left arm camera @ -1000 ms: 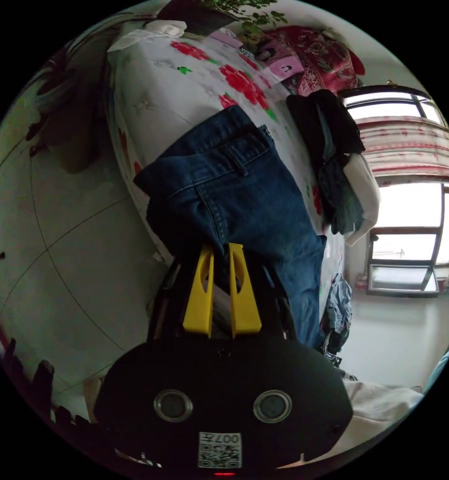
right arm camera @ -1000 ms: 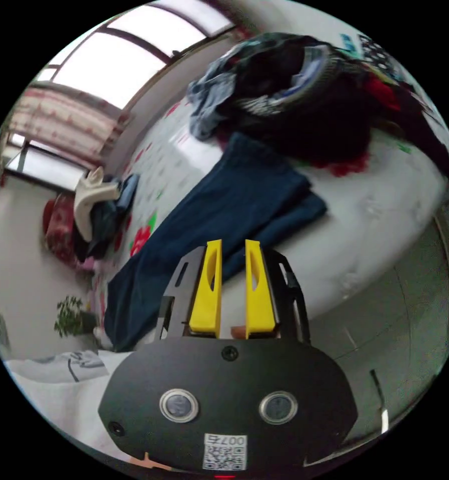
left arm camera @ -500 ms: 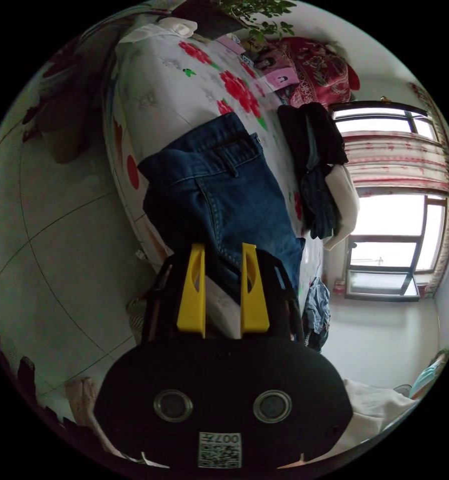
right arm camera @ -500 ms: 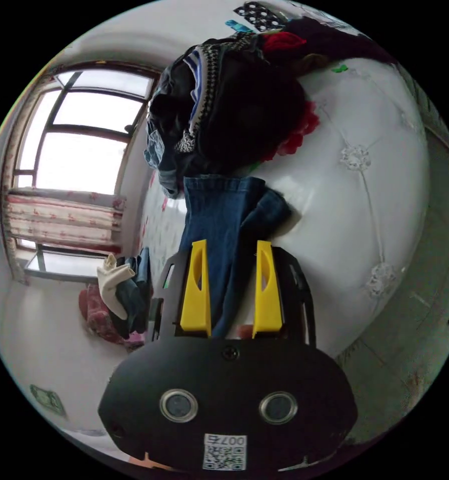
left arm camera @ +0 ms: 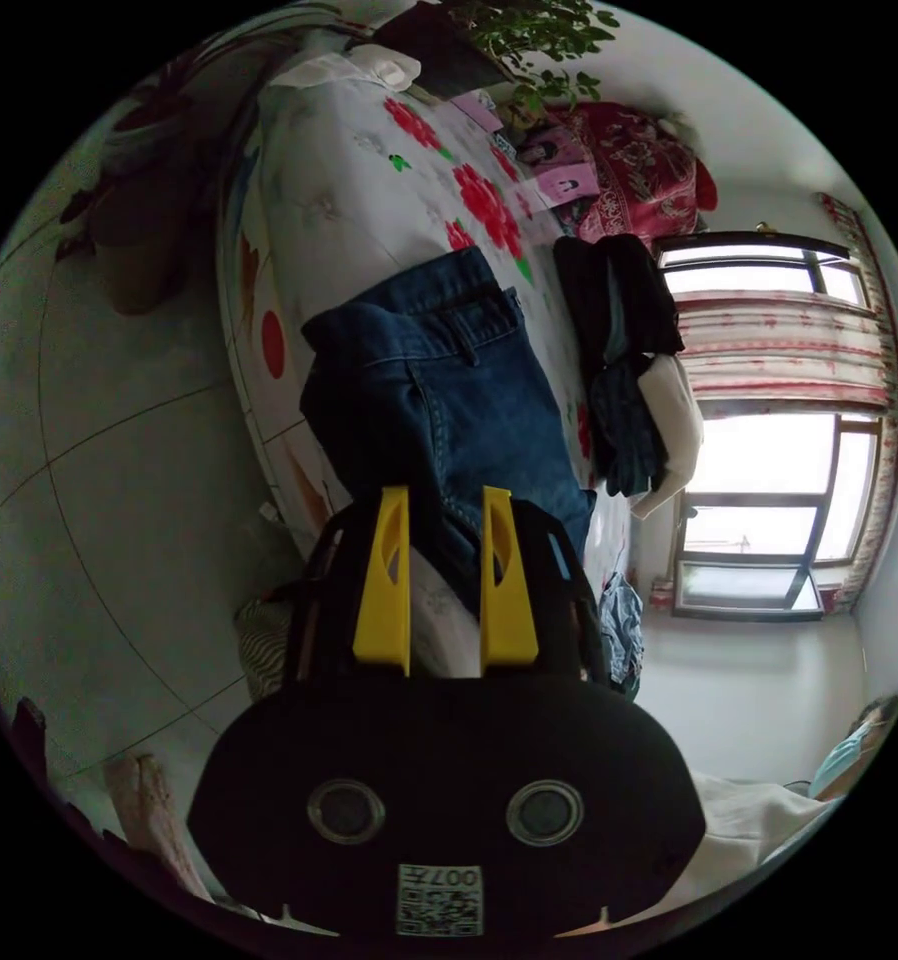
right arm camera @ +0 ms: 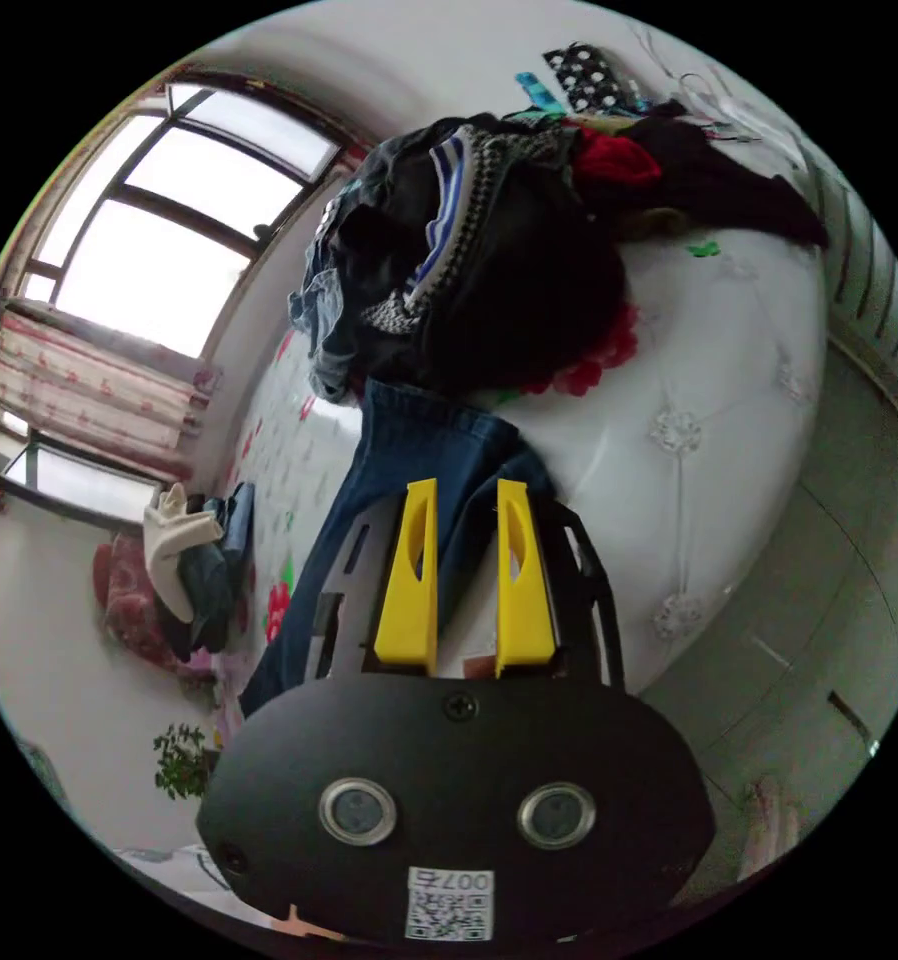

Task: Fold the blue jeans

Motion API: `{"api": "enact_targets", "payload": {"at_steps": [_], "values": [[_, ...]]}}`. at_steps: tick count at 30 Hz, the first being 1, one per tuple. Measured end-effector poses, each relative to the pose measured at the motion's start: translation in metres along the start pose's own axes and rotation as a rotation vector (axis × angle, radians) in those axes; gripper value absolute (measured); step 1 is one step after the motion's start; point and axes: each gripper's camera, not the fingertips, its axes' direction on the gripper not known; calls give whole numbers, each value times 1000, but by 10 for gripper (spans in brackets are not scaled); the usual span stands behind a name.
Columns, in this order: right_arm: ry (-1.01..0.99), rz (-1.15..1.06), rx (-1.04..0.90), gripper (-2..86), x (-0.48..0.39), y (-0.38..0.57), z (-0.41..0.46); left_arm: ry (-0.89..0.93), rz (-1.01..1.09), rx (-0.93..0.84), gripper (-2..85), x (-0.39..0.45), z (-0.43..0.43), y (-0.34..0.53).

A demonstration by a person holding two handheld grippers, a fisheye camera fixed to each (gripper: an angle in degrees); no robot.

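Lowered, both unclenched grippers (left (left arm camera: 447, 490), right (right arm camera: 466, 483)) flank lengthwise jeans (left arm camera: 439, 400), waistband left.

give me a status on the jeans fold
Left gripper open over waist end. Right gripper open at leg end. Blue denim jeans flat on floral bed. Dark clothes pile touches hems.

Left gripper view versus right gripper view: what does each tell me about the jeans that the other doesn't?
Left gripper view: the waistband end, belt loops up, lying flat near the bed's edge, with the left tool open over the seat.

Right gripper view: the leg hems, reaching up to a heap of dark clothes, with the right tool open over the legs.

Shared: the blue jeans laid lengthwise on the flowered bedspread, the folded stack beyond them, and the window.
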Motion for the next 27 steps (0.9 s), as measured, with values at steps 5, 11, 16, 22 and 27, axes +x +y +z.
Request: {"api": "enact_targets", "payload": {"at_steps": [5,11,16,22,27], "values": [[49,-12,-96,38,3,-23,23,-125,-25,-30,57,13,15,-16],[49,-69,-117,3,-3,-40,12,-202,13,-98,0,25,27,-44],[-106,-221,12,-1,-21,-26,-50,-240,78,-104,-7,37,21,-49],[-83,-35,-91,4,43,-18,-27,-206,62,-120,-7,26,19,-58],[-75,38,-100,32,67,-10,-19,-200,69,-127,-6,21,14,-64]]}}
